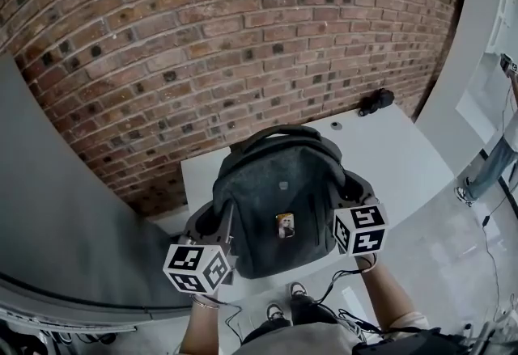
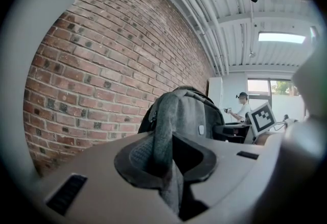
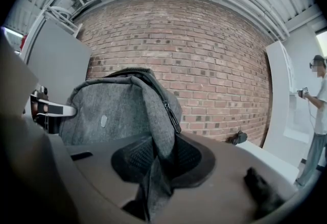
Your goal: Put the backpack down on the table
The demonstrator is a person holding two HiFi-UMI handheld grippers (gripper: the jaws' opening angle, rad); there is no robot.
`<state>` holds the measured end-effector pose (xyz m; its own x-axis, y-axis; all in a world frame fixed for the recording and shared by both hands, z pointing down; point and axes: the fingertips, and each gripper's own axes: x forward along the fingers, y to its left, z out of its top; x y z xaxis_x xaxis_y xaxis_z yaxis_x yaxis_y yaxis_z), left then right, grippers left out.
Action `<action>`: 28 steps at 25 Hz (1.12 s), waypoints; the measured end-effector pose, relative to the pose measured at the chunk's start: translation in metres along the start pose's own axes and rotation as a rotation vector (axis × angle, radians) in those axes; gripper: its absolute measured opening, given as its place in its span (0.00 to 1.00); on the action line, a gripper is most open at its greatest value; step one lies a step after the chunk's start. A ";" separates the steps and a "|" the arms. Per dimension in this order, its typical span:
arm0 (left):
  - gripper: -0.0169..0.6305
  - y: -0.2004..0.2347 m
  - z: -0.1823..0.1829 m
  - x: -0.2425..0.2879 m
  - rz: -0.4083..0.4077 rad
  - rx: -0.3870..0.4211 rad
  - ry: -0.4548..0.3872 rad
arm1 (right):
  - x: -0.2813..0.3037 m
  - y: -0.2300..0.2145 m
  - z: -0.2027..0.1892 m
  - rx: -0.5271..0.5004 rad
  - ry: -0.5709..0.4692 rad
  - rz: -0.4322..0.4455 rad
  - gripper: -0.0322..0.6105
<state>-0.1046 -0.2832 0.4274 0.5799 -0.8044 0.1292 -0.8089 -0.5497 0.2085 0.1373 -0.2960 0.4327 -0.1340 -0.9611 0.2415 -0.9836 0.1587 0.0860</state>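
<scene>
As we hold the grey backpack (image 1: 271, 183) upright between our two tools, the left gripper (image 1: 217, 224) has its jaws nearly together on a fold of side fabric and the right gripper (image 1: 344, 196) pinches the opposite side beside the zip; the white table (image 1: 405, 151) lies beneath and ahead of them.
</scene>
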 end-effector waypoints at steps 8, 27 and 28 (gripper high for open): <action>0.14 0.013 -0.001 0.021 0.023 -0.030 0.014 | 0.026 -0.006 -0.005 0.011 0.008 0.022 0.18; 0.15 0.062 -0.018 0.088 0.103 -0.087 0.026 | 0.107 -0.017 -0.024 0.037 0.075 0.072 0.18; 0.15 0.065 -0.019 0.091 0.109 -0.091 0.030 | 0.111 -0.017 -0.025 0.039 0.077 0.072 0.18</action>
<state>-0.1027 -0.3875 0.4710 0.4925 -0.8506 0.1845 -0.8561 -0.4352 0.2788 0.1419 -0.3993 0.4821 -0.1959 -0.9272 0.3194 -0.9759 0.2161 0.0288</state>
